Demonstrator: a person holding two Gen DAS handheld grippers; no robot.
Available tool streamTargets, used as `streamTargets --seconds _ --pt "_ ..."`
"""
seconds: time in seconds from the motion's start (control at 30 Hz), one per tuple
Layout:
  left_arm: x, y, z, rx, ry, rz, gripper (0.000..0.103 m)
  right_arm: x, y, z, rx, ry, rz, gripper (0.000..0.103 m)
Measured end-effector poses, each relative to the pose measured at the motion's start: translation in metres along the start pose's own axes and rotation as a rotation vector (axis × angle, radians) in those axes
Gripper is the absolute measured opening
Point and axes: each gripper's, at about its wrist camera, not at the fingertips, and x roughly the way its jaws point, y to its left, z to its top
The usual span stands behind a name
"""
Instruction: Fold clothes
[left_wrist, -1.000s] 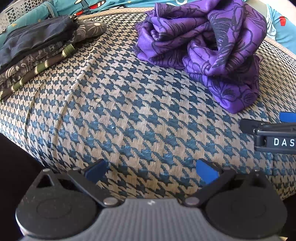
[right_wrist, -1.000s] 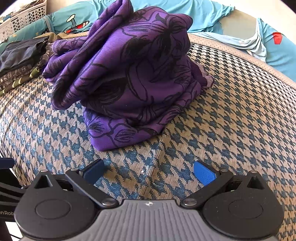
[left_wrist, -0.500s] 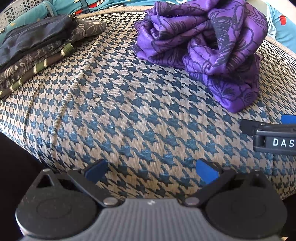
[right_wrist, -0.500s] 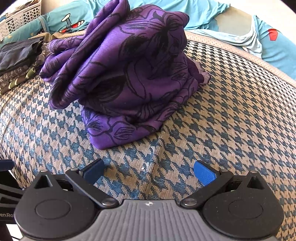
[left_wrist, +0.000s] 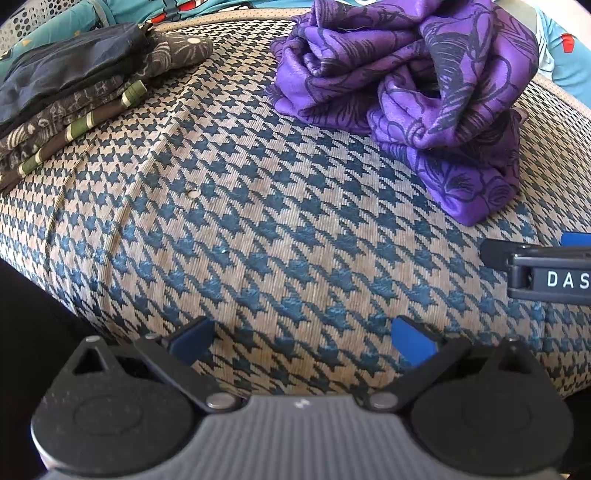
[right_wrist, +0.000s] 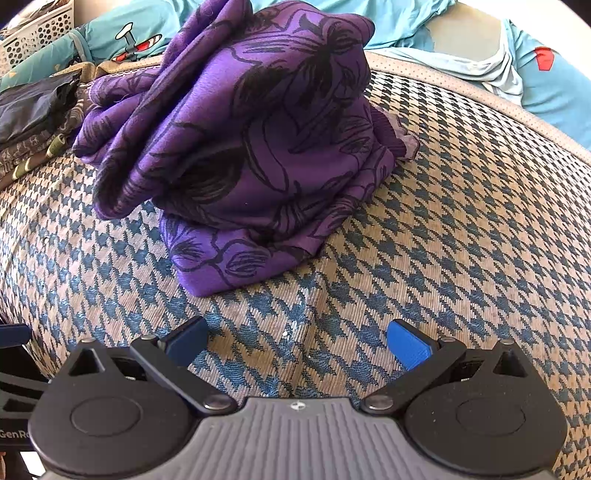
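Observation:
A crumpled purple garment with dark flower outlines (left_wrist: 424, 92) (right_wrist: 251, 147) lies heaped on a houndstooth cushion (left_wrist: 277, 240) (right_wrist: 461, 229). My left gripper (left_wrist: 301, 338) hangs open over bare cushion, well short of the heap at upper right. My right gripper (right_wrist: 297, 341) stands open too, its blue pads empty, just in front of the garment's near corner. The right gripper's black body (left_wrist: 543, 269) shows at the right edge of the left wrist view.
A pile of folded dark patterned clothes (left_wrist: 74, 85) (right_wrist: 33, 118) lies at the cushion's far left. Teal printed fabric (right_wrist: 461, 40) spreads behind the cushion, and a white perforated basket (right_wrist: 33, 33) sits at the far left. The cushion's front edge drops off at the left.
Both grippers have drifted slightly; the purple heap sits a little higher in the left wrist view. Both stay open and hold nothing.

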Motion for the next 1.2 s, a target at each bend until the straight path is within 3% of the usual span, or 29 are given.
streamTargets --seconds 0.37,0.87,1.2 --pt "-0.01 -0.008 0.005 0.046 -0.063 0.065 0.103 -0.005 -0.009 0.004 0.064 -0.018 0.05 0.103" --pt "-0.018 -0.002 0.015 0.026 -0.063 0.099 0.103 -0.02 -0.008 0.01 0.093 -0.071 0.112 0.103" --pt "-0.018 -0.003 0.017 0.03 -0.062 0.108 0.103 -0.03 -0.003 0.009 0.057 -0.11 0.062 0.103"
